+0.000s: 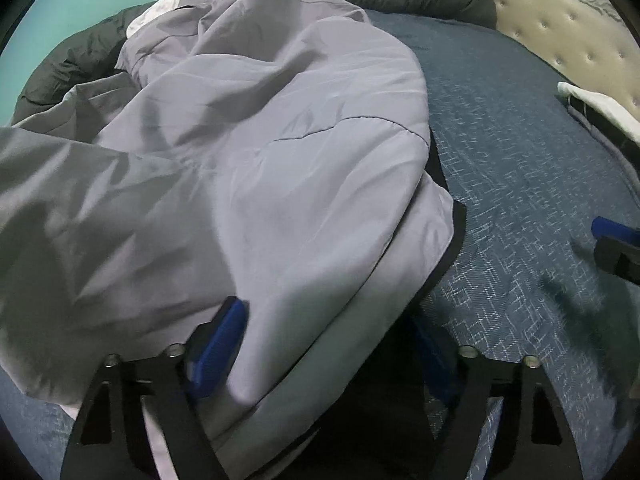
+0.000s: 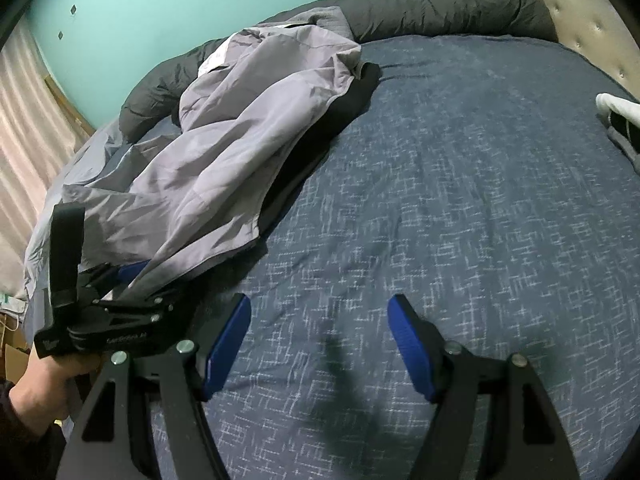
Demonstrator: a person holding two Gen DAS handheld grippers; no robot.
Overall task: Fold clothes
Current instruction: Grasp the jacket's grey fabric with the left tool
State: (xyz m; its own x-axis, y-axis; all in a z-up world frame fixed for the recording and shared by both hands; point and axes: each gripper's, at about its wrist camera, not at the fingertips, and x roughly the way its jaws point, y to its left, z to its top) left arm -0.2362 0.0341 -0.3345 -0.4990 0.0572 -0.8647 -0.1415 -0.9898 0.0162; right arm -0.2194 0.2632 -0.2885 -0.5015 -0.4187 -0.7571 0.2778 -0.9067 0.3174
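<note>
Grabbing step: jacket [image 1: 248,140] crumpled on bed [image 2: 460,200]. Left tool [image 1: 320,344] wide over jacket hem, not pinching. Right tool [image 2: 320,344] beside jacket, wide, empty. Next: pinch hem, spread flat.

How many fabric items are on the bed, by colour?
Grey: 1, jacket
Dark: 1, rolled duvet
White: 1, cloth at the right edge, partly cut off
Total: 3
</note>
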